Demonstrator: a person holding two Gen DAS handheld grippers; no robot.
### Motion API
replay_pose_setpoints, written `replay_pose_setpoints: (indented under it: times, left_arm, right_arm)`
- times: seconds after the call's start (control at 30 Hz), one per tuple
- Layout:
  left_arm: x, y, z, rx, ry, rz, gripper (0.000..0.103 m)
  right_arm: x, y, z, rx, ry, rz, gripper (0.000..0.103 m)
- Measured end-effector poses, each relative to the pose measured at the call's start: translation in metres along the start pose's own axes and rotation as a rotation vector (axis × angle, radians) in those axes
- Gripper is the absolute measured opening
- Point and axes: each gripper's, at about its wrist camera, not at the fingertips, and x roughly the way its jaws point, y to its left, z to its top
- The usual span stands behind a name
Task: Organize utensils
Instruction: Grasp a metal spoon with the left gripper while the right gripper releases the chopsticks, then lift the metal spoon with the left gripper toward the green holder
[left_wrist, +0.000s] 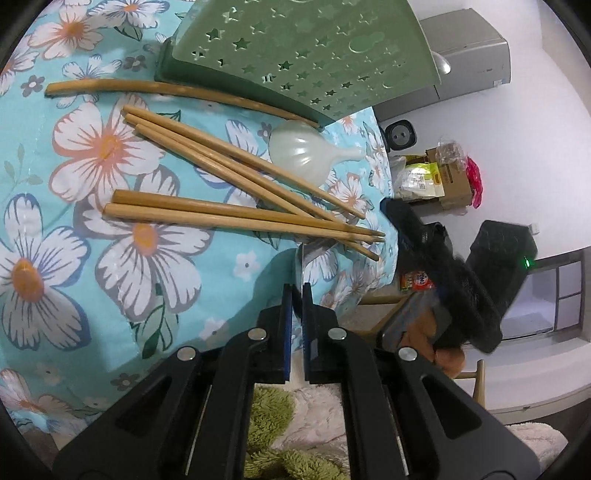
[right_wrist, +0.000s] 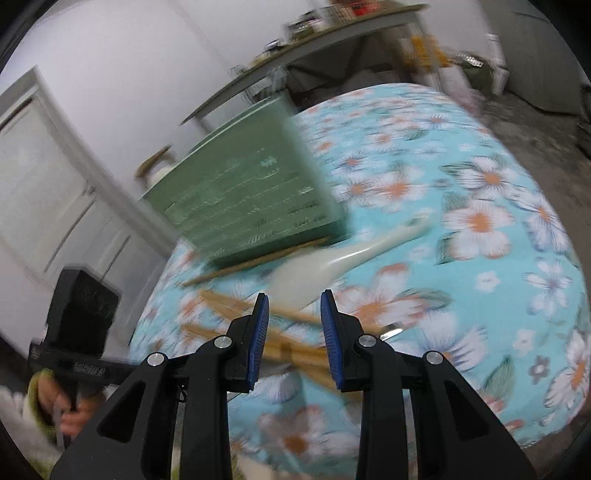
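Several wooden chopsticks (left_wrist: 229, 218) lie fanned on the floral tablecloth (left_wrist: 74, 258), tips toward the table edge. A longer wooden stick (left_wrist: 166, 90) rests against the green star-punched basket (left_wrist: 314, 48). A white ceramic spoon (left_wrist: 306, 151) lies beside them. My left gripper (left_wrist: 296, 288) is shut on a thin silver metal utensil (left_wrist: 302, 262), seen edge-on, just short of the chopstick tips. My right gripper (right_wrist: 293, 299) is open and holds nothing, hovering above the blurred chopsticks (right_wrist: 295, 347), with the spoon (right_wrist: 332, 262) and basket (right_wrist: 243, 199) beyond. A metal tip (right_wrist: 391, 328) shows past its right finger.
The table drops off at its edge (left_wrist: 388, 221); on the floor beyond stand a cardboard box (left_wrist: 450, 177) with bags and a grey cabinet (left_wrist: 465, 55). A hand (right_wrist: 70, 406) grips the other tool at lower left. A door (right_wrist: 48, 184) and a long shelf (right_wrist: 314, 48) stand behind.
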Motion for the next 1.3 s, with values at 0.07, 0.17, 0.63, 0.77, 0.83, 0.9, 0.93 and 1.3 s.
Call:
replay_pose_setpoints:
  times: [0.07, 0.17, 0.63, 0.77, 0.83, 0.9, 0.93, 1.3]
  left_arm:
    - [-0.001, 0.000, -0.001, 0.002, 0.004, -0.004, 0.004]
    - [-0.008, 0.003, -0.004, 0.008, 0.004, 0.002, 0.004]
    - [-0.070, 0.016, -0.019, 0.104, -0.048, 0.017, 0.005]
    - [-0.098, 0.019, -0.025, 0.141, -0.108, 0.010, 0.005]
    - [-0.106, 0.021, -0.026, 0.140, -0.127, -0.014, 0.004]
    - [-0.116, 0.023, -0.027, 0.145, -0.156, -0.035, 0.004]
    - [-0.119, 0.024, -0.027, 0.144, -0.165, -0.039, 0.004]
    - [-0.118, 0.038, -0.008, 0.088, -0.270, -0.038, 0.004]
  right_arm:
    - [0.003, 0.011, -0.007, -0.045, 0.044, 0.014, 0.029]
    - [0.009, 0.016, -0.017, -0.062, 0.095, 0.036, 0.029]
    - [0.028, 0.017, -0.018, -0.101, 0.138, -0.146, 0.028]
    - [0.026, 0.007, -0.014, -0.069, 0.130, -0.166, 0.028]
    - [0.026, 0.005, -0.014, -0.056, 0.132, -0.174, 0.028]
    - [0.025, 0.003, -0.013, -0.045, 0.130, -0.177, 0.028]
    - [0.024, 0.002, -0.013, -0.044, 0.131, -0.181, 0.028]
    - [-0.016, -0.019, 0.008, 0.100, 0.082, -0.056, 0.029]
